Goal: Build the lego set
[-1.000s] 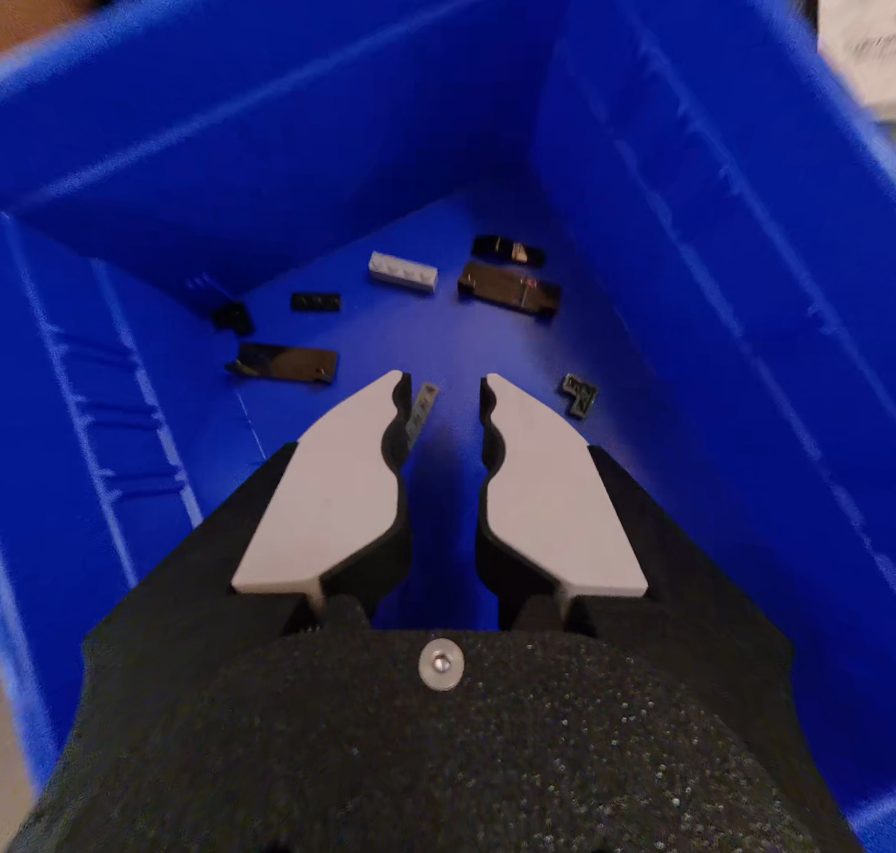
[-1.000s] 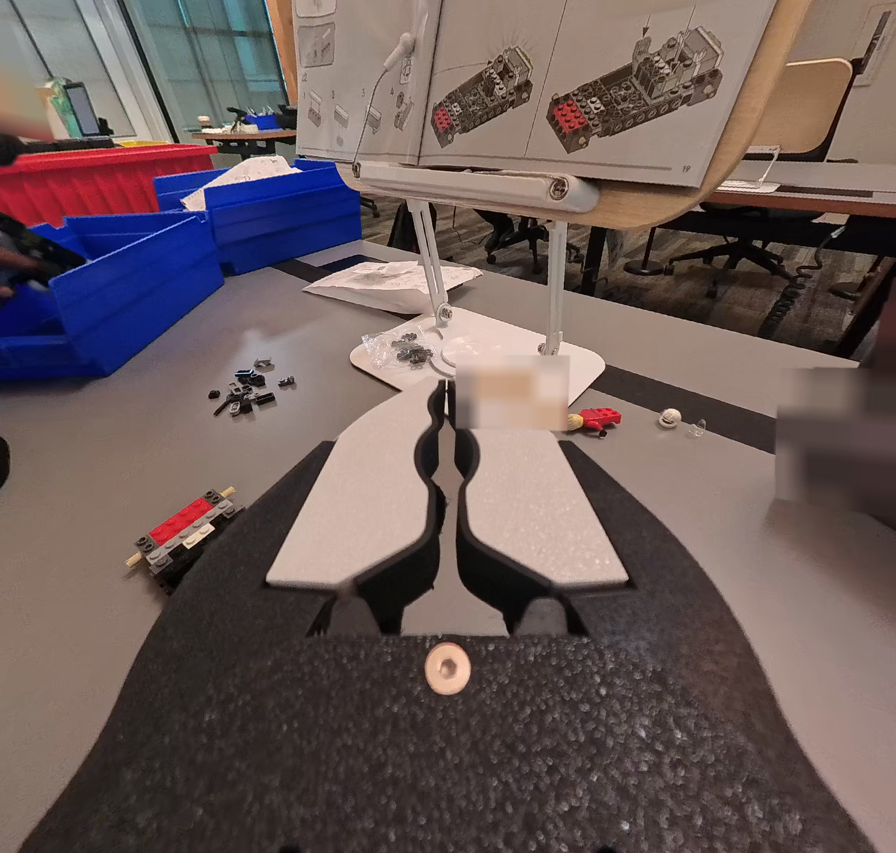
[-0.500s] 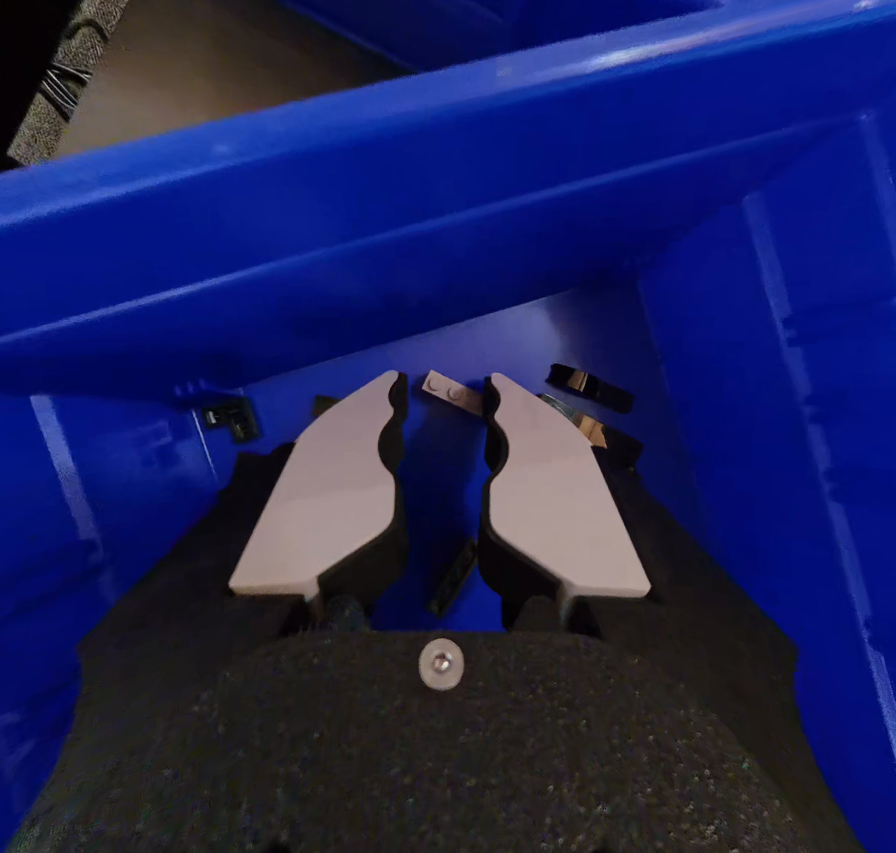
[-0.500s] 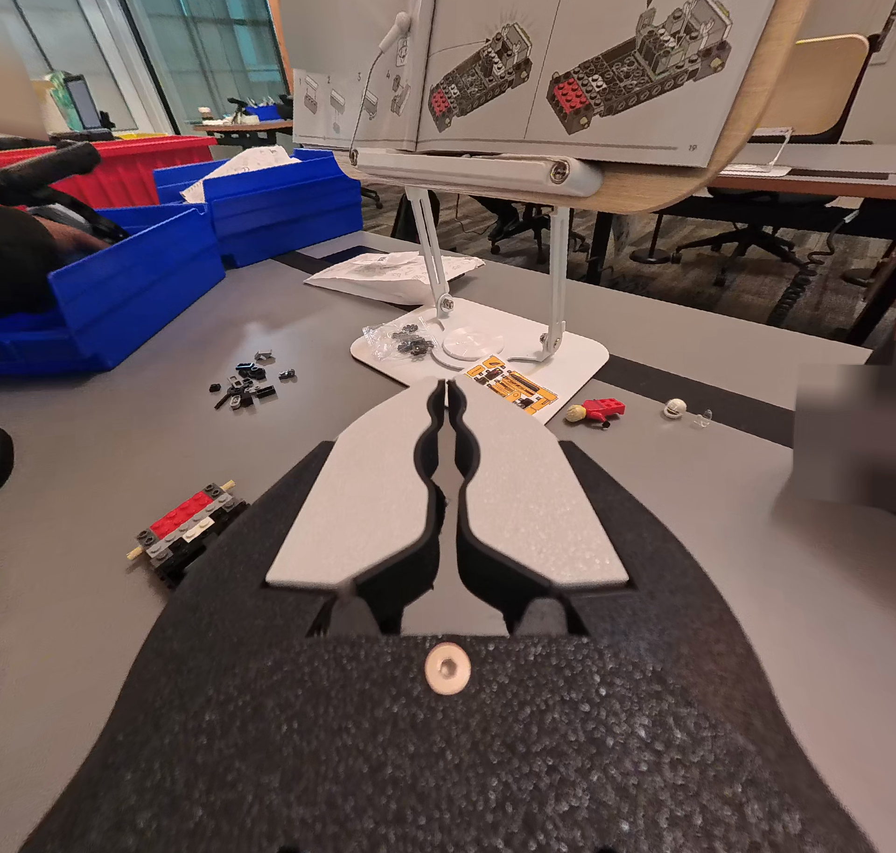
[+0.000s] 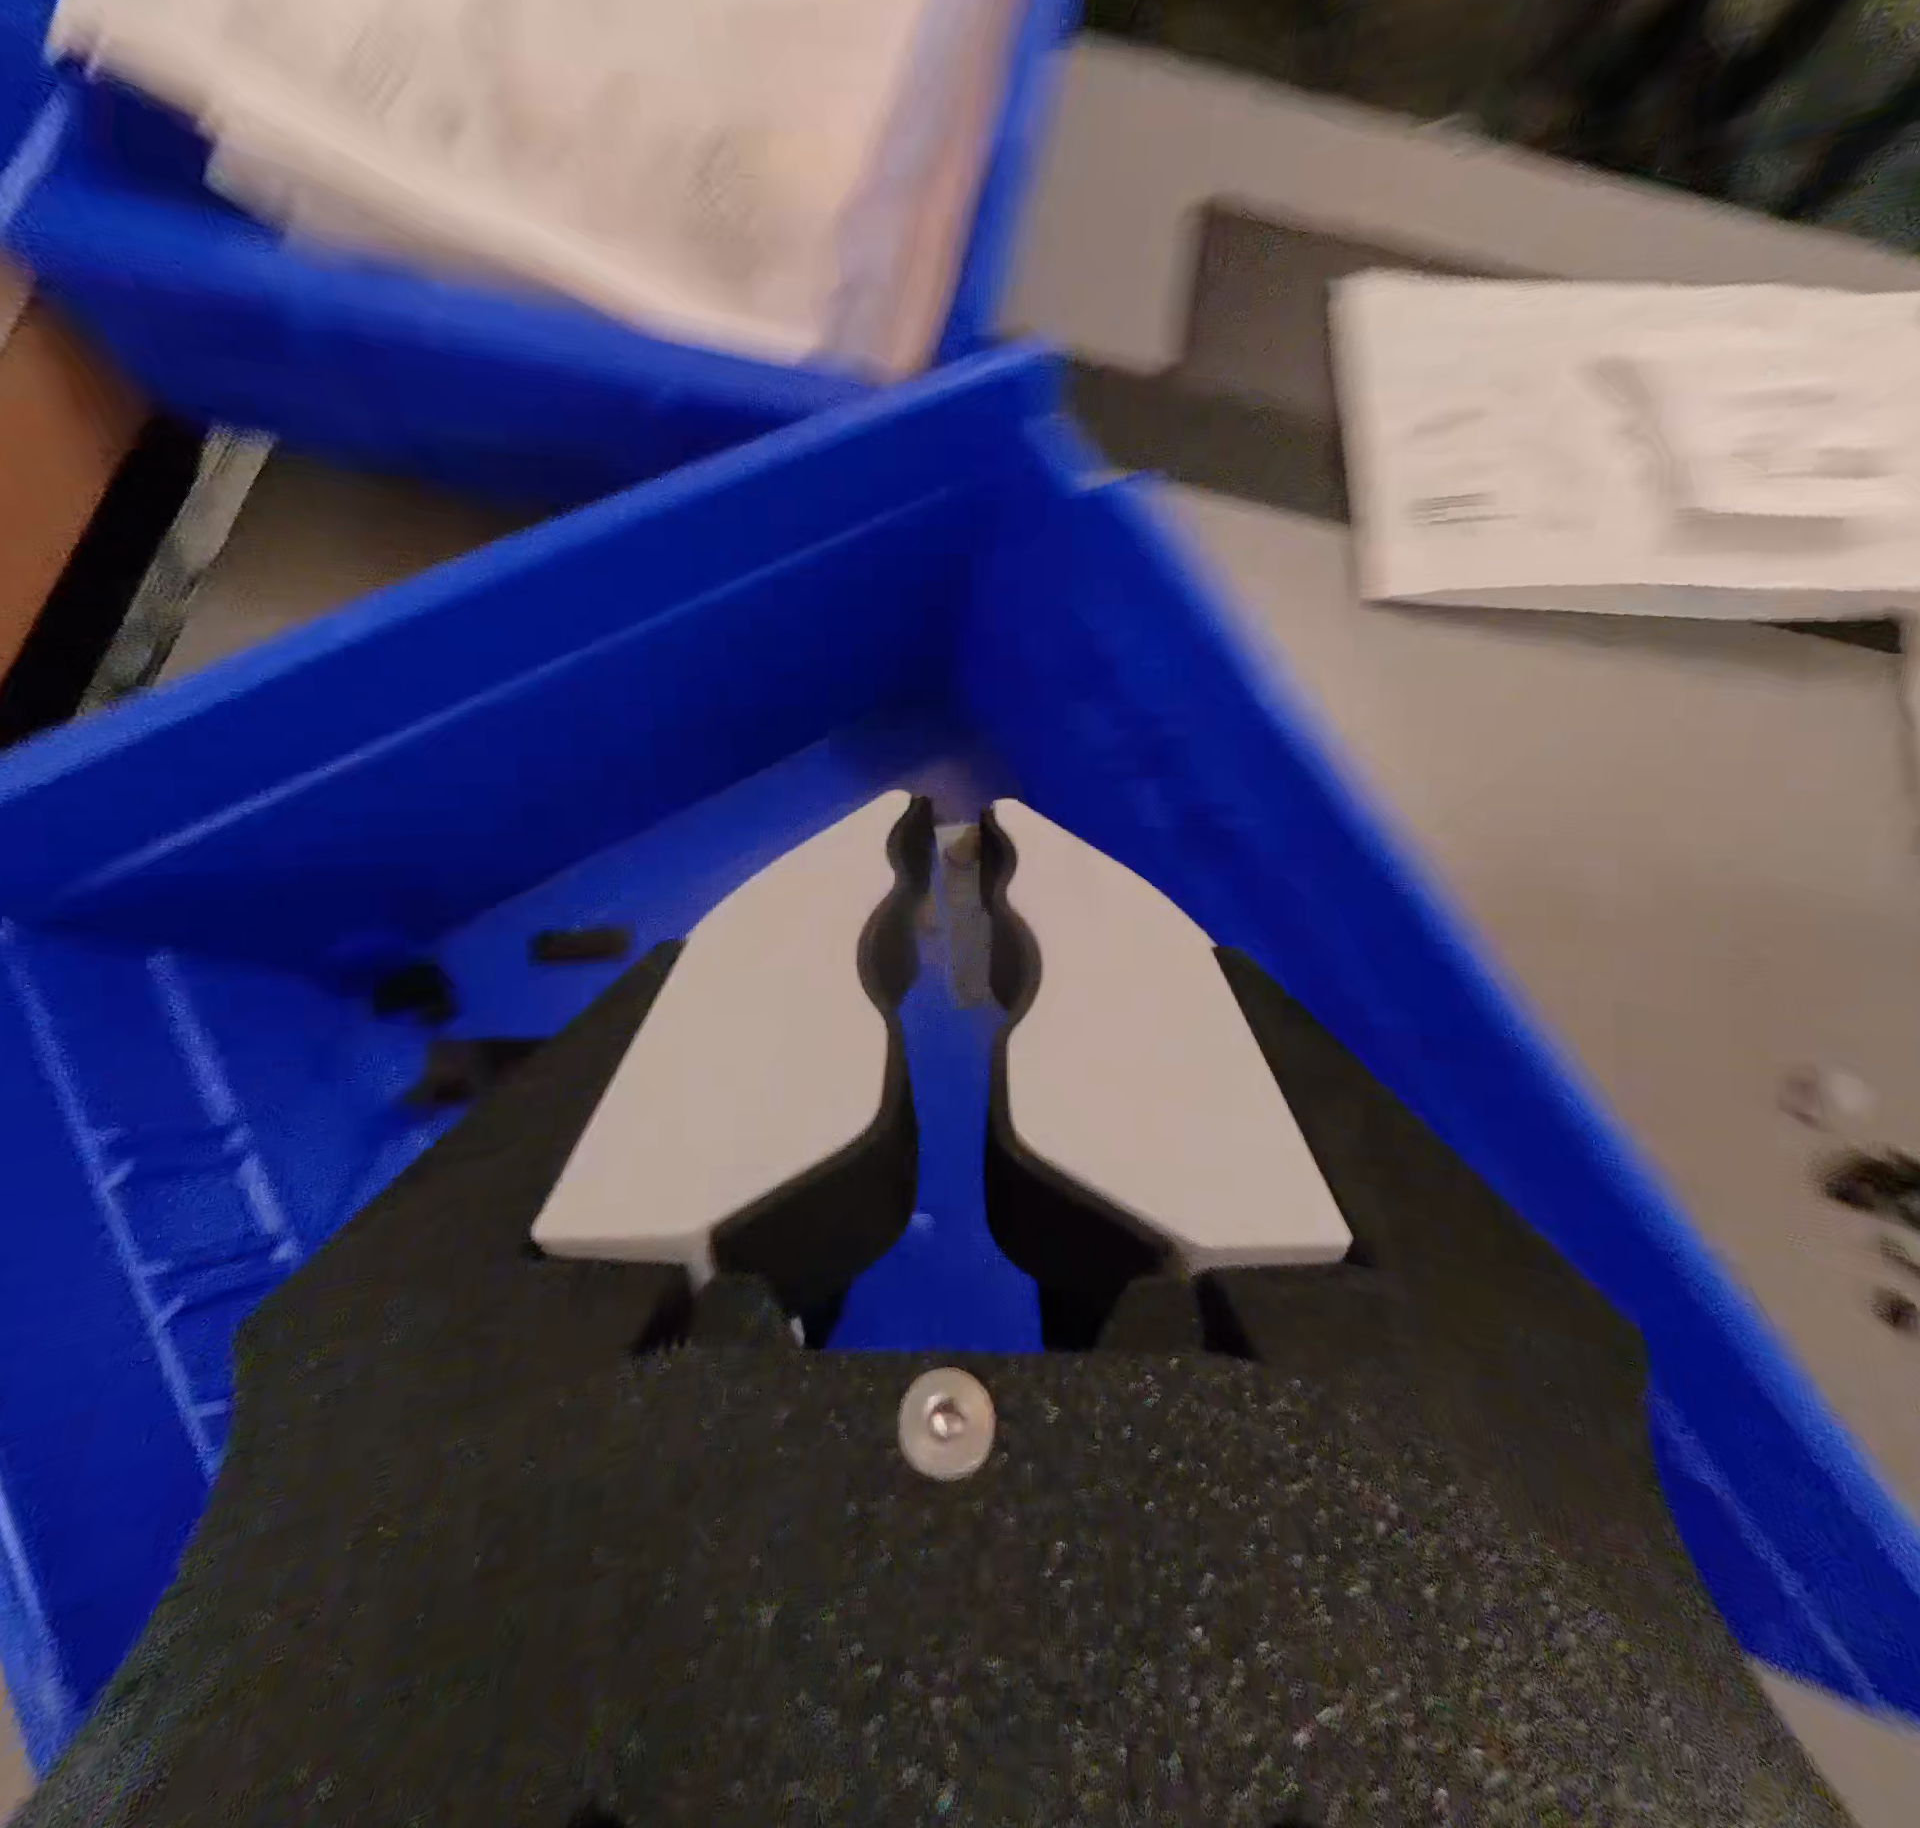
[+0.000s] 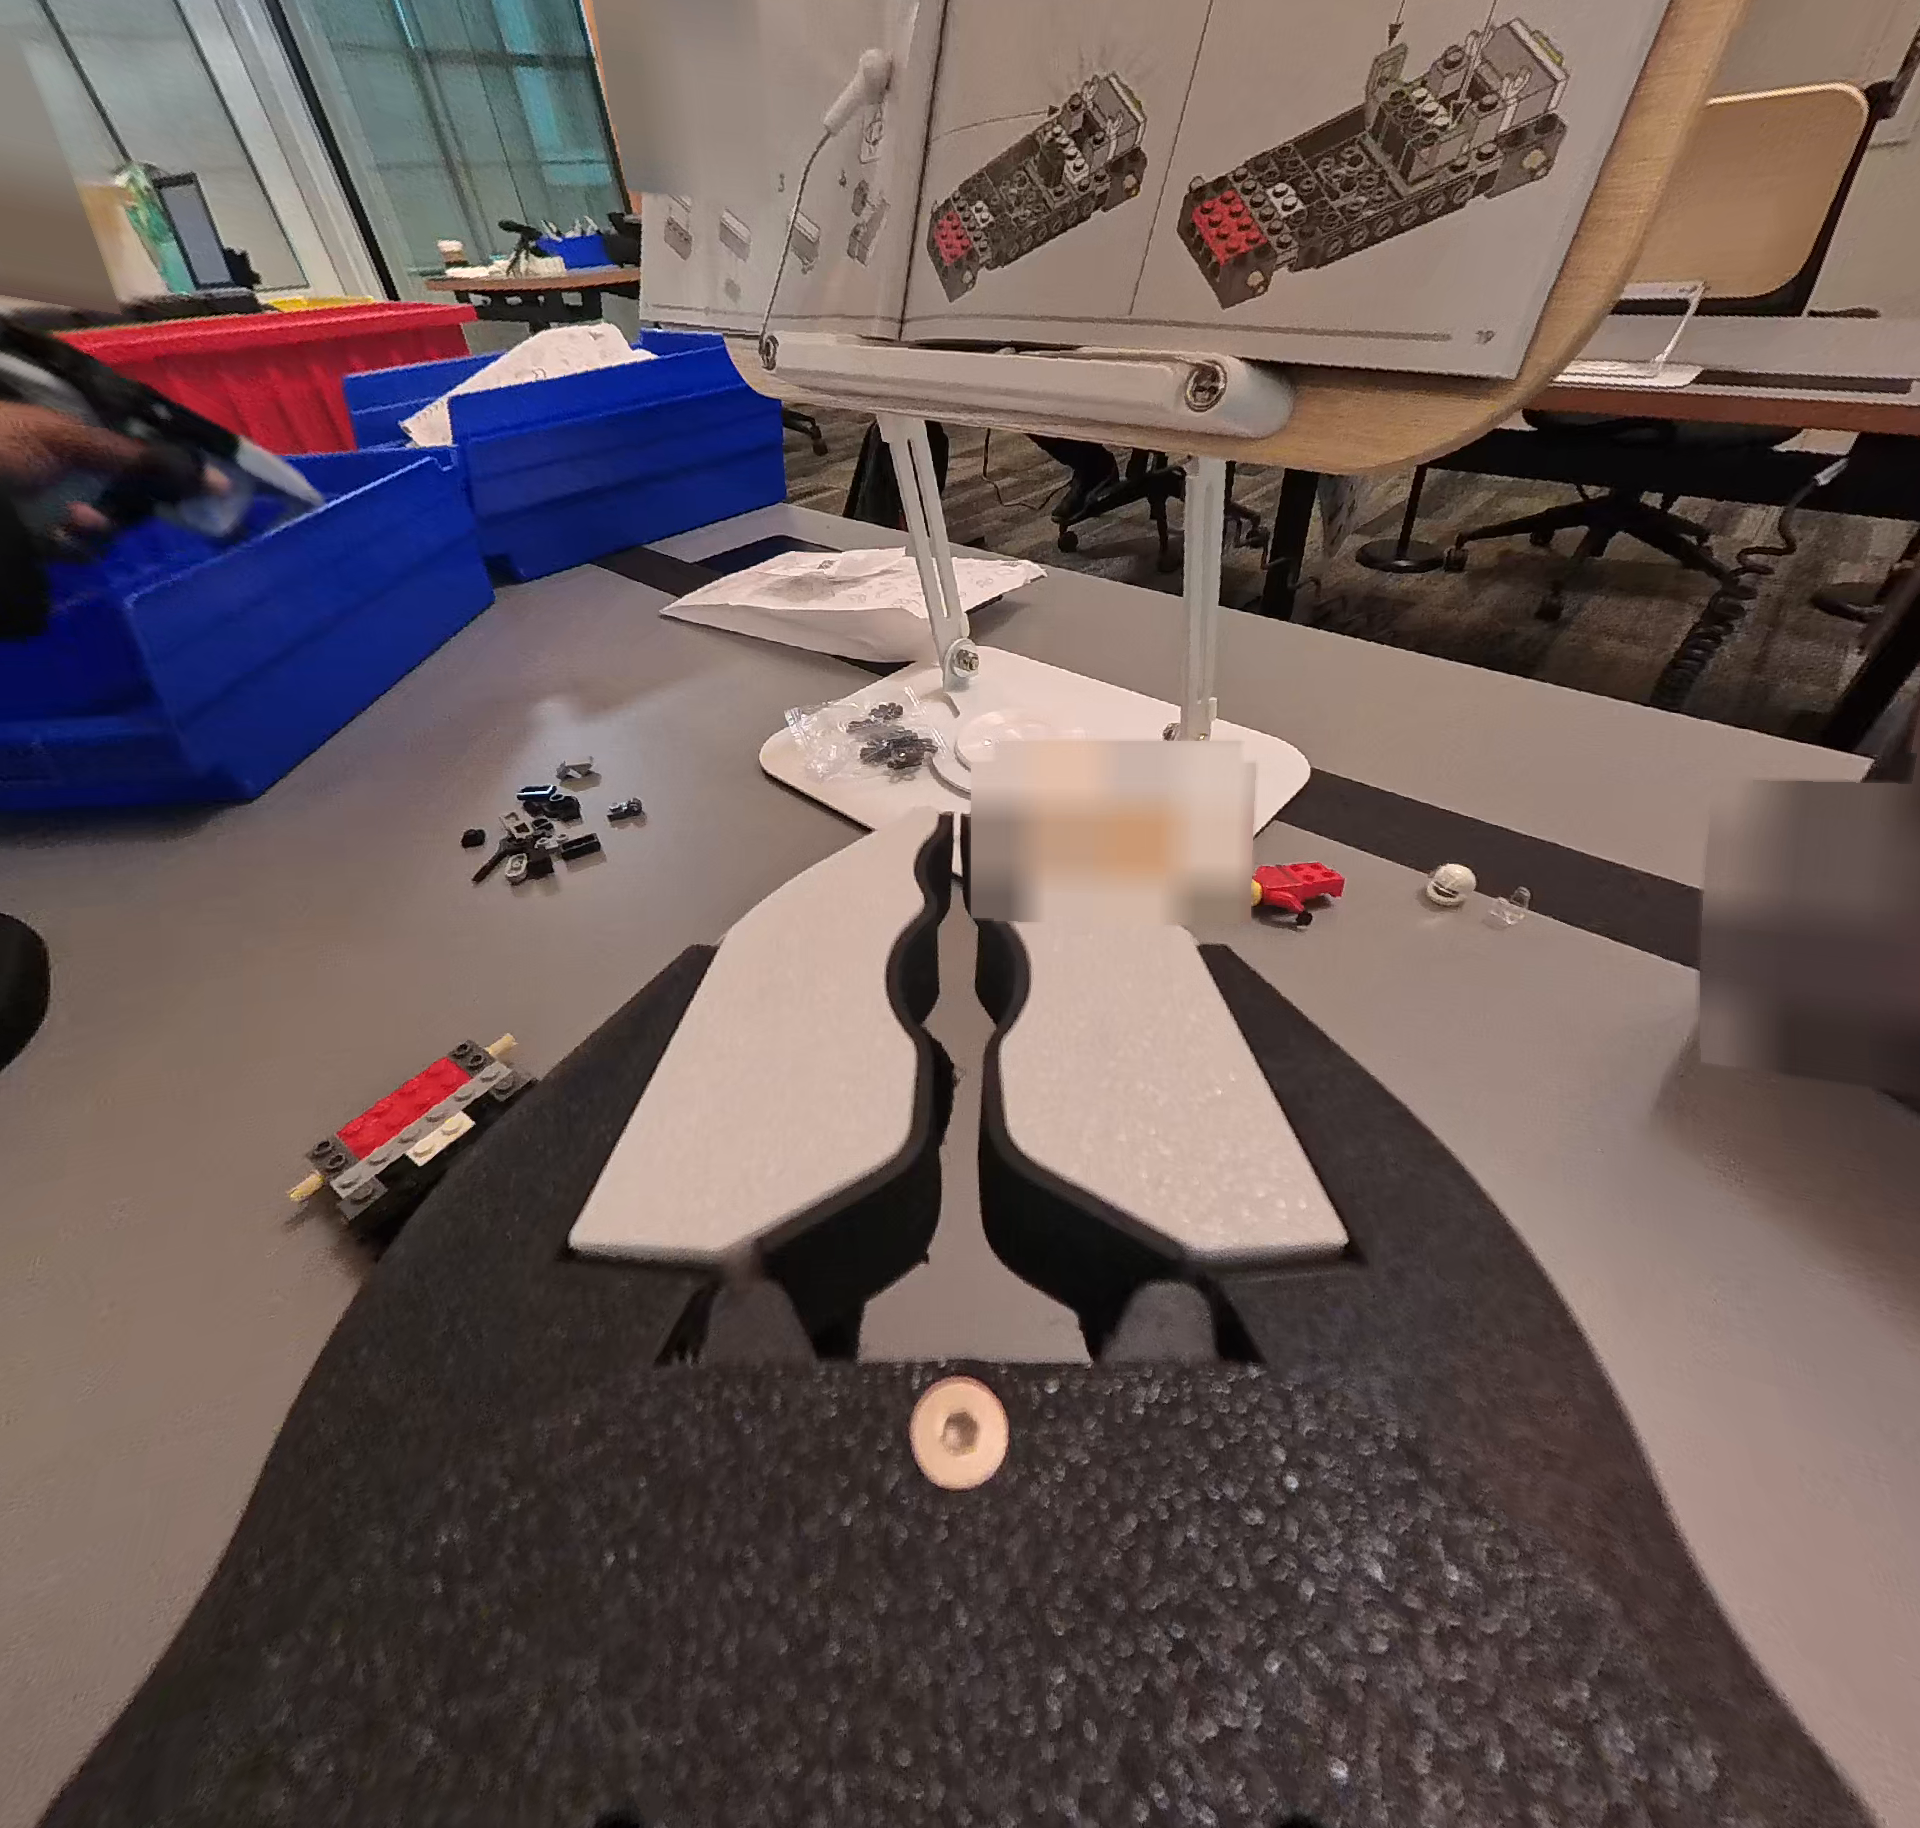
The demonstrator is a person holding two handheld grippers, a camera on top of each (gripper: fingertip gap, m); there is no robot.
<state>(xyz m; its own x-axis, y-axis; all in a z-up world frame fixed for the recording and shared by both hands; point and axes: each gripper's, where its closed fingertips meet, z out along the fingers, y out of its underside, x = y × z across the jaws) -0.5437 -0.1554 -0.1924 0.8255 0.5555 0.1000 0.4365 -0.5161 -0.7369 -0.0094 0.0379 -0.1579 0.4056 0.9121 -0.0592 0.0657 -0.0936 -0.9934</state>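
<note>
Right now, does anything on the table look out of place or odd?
A red minifigure torso lies toppled on the grey table, with its white head loose farther right. Small dark pieces sit scattered outside the blue bin. Nothing looks damaged.

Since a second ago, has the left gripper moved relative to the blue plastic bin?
Yes. The left gripper has risen from the blue plastic bin floor toward its rim, closing on a small light grey lego piece.
</note>
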